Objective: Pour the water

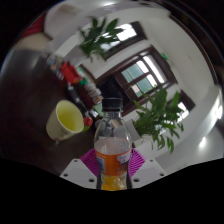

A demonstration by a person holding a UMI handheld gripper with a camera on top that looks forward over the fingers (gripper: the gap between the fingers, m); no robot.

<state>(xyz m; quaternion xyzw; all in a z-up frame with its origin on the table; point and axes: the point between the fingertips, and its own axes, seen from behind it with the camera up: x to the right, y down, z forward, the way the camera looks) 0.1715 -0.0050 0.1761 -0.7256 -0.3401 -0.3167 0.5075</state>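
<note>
Bottle [113,150] of orange liquid, black cap on, stands upright, clamped between the fingers [113,163]; the yellow cup [66,119] sits left of it on the surface [35,150].

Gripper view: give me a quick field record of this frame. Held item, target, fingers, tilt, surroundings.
held item: clear plastic bottle with black cap and orange label, between the gripper's fingers
gripper: both pink pads press the bottle's sides, so shut on it
target: yellow-green cup, beside and beyond the bottle, apart from it
cup contents: cannot tell
tilt: view is rolled; bottle looks in line with the fingers, not yet tipped toward the cup
pouring: none visible
surroundings: leafy plants, window, clutter of small items beyond the cup
</note>
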